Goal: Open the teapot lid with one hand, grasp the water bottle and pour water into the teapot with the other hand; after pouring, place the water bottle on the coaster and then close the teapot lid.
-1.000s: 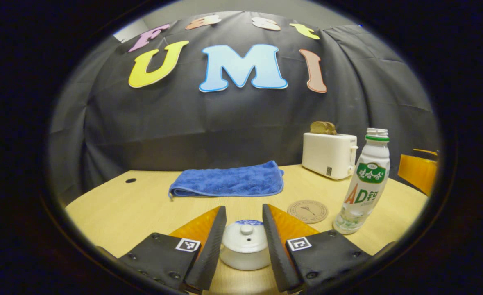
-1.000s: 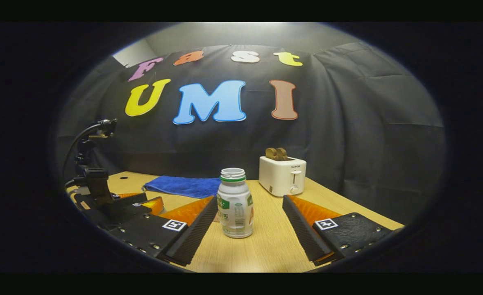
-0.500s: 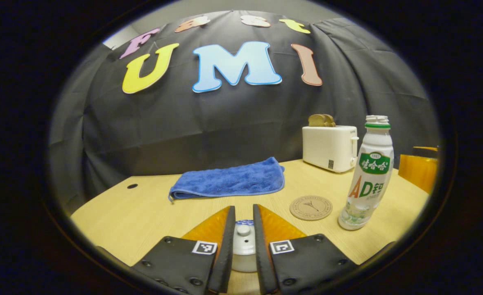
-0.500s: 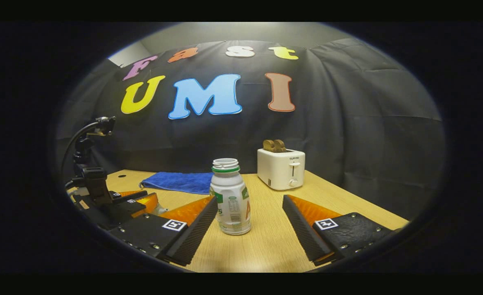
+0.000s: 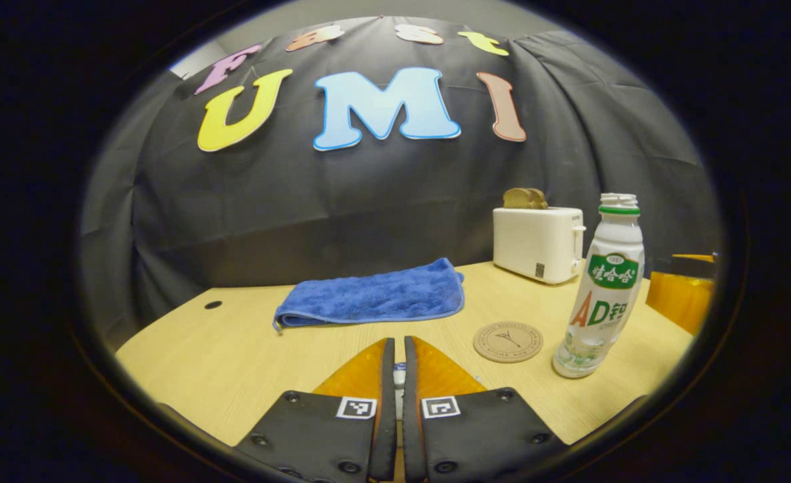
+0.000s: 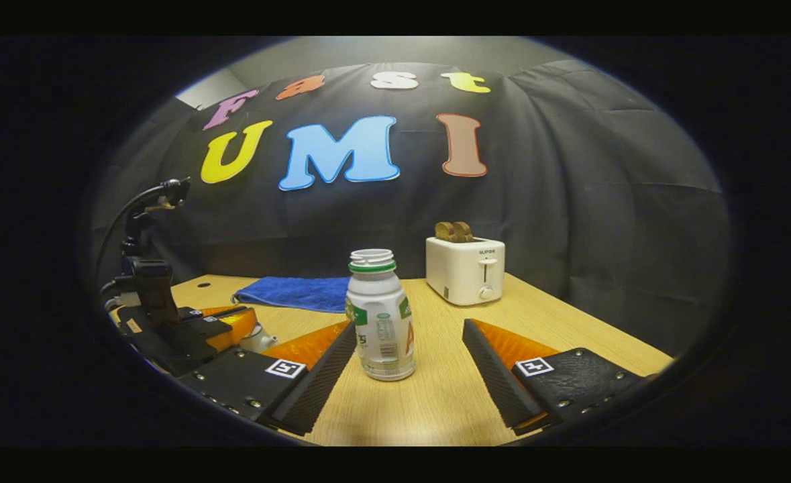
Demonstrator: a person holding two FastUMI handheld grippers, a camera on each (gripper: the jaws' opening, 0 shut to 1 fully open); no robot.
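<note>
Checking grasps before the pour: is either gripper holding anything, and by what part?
The left gripper is closed on the teapot lid's knob. The right gripper is open around the water bottle, holding nothing.

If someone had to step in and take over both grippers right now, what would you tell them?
Left gripper: jaws nearly closed on the teapot lid knob, barely visible between them; lid not lifted.
Right gripper: open, jaws either side of the bottle, not touching.
Bottle stands upright, uncapped, on the table beside the bare coaster.
Done: lid grip, bottle approach.
Left: lift lid, grasp bottle, pour, set bottle on coaster, close lid.
</note>
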